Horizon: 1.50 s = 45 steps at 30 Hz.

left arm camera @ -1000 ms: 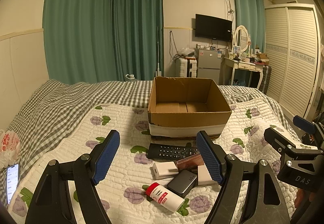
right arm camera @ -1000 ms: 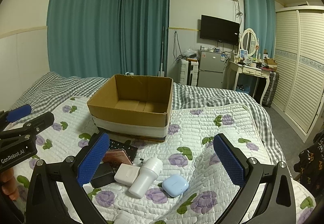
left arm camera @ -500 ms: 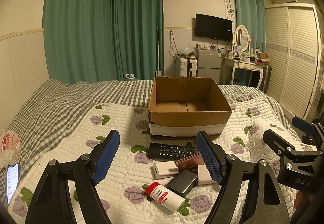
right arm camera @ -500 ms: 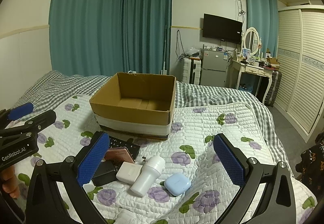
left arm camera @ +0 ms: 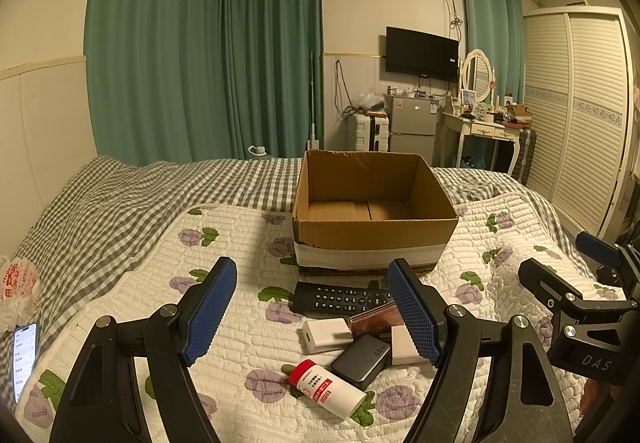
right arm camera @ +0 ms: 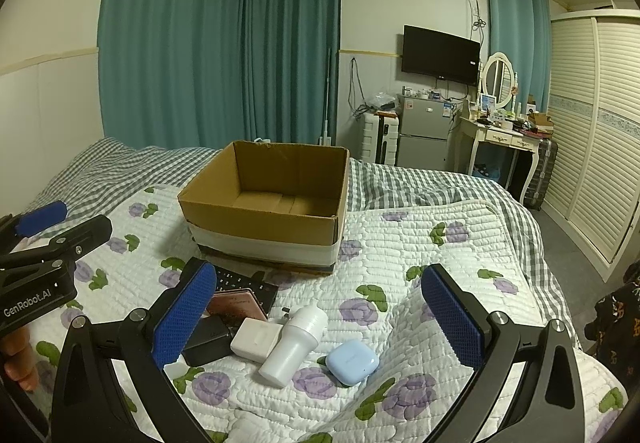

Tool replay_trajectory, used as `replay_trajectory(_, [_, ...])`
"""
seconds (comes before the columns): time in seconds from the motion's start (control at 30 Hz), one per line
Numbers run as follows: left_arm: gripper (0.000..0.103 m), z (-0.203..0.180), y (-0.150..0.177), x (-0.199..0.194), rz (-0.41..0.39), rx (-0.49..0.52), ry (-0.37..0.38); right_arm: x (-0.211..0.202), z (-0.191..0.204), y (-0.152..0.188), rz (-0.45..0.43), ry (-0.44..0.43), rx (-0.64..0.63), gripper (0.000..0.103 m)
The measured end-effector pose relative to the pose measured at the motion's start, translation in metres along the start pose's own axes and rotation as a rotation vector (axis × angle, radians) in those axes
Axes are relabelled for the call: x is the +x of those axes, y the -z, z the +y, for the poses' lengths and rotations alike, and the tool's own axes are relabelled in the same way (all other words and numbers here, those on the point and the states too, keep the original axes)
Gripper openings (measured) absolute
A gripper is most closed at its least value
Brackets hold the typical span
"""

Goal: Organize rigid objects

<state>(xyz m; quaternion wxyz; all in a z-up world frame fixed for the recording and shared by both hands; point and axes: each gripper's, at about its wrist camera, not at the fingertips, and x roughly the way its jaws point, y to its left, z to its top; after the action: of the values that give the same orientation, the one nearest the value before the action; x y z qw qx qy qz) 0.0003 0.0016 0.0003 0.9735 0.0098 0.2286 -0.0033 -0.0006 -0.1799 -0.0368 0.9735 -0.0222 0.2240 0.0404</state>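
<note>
A bed (left arm camera: 120,211) fills both views, spread with a grey-and-white checked cover and, over it, a white quilt (left arm camera: 248,323) printed with purple flowers and green leaves. On the quilt stands an open cardboard box (left arm camera: 374,239), brown, its flaps gone from view, a white band of tape round its lower wall; its floor shows bare cardboard.

Just in front of the box lies a cluster of small hard things. A black remote control (left arm camera: 340,299) lies flat, lengthwise along the box's front wall and near it. Beside it, toward the viewer, lies a rose-pink flat case (right arm camera: 236,305), partly overlapping the remote in the right wrist view. Touching that are a white charger block (left arm camera: 325,335) and a dark grey power bank (left arm camera: 362,359) marked 65 W. A second white block (right arm camera: 256,339) lies against a white bottle (left arm camera: 328,389), which is on its side with a red cap and a red-and-white label. A pale blue earbud case (right arm camera: 352,362) with rounded corners sits just beside the bottle, apart from the rest.

The left claw (left arm camera: 316,315) hangs above the quilt with its blue pads wide apart, holding nothing. The right claw (right arm camera: 320,319) likewise stands wide apart and empty over the cluster.

A phone (left arm camera: 24,359) with a lit screen lies at the bed's left edge.
</note>
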Motion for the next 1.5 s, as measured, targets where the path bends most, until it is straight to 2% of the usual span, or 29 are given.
replay_trajectory(0.97, [0.081, 0.000, 0.000, 0.000, 0.007, 0.001, 0.000, 0.003, -0.004, -0.006, 0.023, -0.004, -0.017, 0.103])
replay_trajectory(1.03, [0.081, 0.002, 0.003, 0.006, 0.032, 0.007, -0.007, 0.011, -0.010, -0.005, 0.055, -0.013, -0.018, 0.103])
replay_trajectory(1.2, [0.081, 0.004, 0.023, 0.036, 0.174, 0.026, -0.036, 0.048, -0.021, 0.016, 0.215, -0.007, -0.035, 0.103])
replay_trajectory(1.27, [0.081, 0.005, 0.034, 0.046, 0.222, 0.025, -0.035, 0.064, -0.019, 0.028, 0.289, -0.009, -0.052, 0.098])
replay_trajectory(1.33, [0.081, 0.004, 0.045, 0.056, 0.275, 0.027, -0.041, 0.074, -0.015, 0.036, 0.325, -0.024, -0.076, 0.089])
replay_trajectory(1.4, [0.081, 0.004, 0.057, 0.066, 0.326, 0.030, -0.055, 0.081, -0.004, 0.041, 0.357, -0.056, -0.113, 0.087])
replay_trajectory(1.47, [0.081, 0.006, 0.065, 0.074, 0.363, 0.020, -0.070, 0.092, 0.008, 0.047, 0.405, -0.096, -0.148, 0.080])
replay_trajectory(1.5, [0.081, 0.009, 0.069, 0.076, 0.381, 0.010, -0.081, 0.098, 0.013, 0.050, 0.429, -0.103, -0.158, 0.074])
